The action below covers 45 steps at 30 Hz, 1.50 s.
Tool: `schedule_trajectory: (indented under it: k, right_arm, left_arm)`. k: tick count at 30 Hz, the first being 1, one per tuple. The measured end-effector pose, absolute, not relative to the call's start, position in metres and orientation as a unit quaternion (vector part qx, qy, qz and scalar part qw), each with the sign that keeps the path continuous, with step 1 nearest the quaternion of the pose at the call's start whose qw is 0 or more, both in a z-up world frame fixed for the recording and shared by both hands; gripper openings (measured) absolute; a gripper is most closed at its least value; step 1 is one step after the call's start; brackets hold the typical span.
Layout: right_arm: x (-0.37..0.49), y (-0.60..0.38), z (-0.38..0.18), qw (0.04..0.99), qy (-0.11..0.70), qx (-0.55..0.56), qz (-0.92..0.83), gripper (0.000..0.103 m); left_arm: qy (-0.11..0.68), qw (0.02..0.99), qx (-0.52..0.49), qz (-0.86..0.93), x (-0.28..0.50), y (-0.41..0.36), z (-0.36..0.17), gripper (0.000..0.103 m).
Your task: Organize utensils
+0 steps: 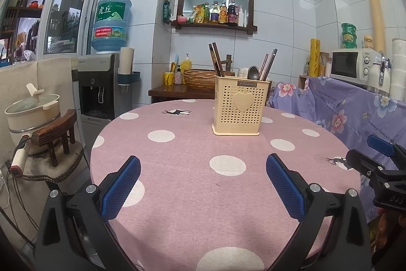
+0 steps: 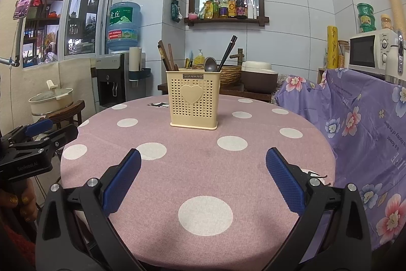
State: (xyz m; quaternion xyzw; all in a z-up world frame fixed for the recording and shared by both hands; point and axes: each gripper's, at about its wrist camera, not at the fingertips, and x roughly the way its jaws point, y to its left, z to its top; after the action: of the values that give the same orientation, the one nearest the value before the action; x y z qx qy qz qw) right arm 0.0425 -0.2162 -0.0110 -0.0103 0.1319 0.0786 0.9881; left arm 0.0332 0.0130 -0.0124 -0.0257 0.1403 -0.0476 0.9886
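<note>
A beige perforated utensil holder (image 1: 239, 108) (image 2: 193, 100) with a heart on its front stands upright toward the far side of a round table (image 1: 190, 194) (image 2: 203, 174) with a pink dotted cloth. Dark chopsticks (image 1: 216, 59) (image 2: 227, 52) and a metal spoon (image 1: 253, 73) (image 2: 210, 64) stick out of it. My left gripper (image 1: 203, 169) hovers open over the near part of the table, nothing between its blue pads. My right gripper (image 2: 203, 166) is likewise open and empty, well short of the holder. Each gripper also shows at the edge of the other's view.
A small wooden chair (image 1: 58, 133) with a pot (image 1: 33, 108) behind it stands left of the table. A water dispenser (image 1: 101, 83) is behind. A purple floral cloth (image 2: 368, 123) covers a counter on the right carrying a microwave (image 2: 370, 55). A wooden side table (image 1: 182, 90) sits behind the holder.
</note>
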Motion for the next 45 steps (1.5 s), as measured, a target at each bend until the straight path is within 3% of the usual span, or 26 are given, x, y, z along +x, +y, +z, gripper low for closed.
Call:
schedule_trajectory:
  k: [45]
  right_arm:
    - [0.0467, -0.2133, -0.0205, 0.986, 0.147, -0.003, 0.08, 0.097]
  left_arm:
    - [0.157, 0.986, -0.022, -0.048, 0.0384, 0.0155, -0.0191, 0.098]
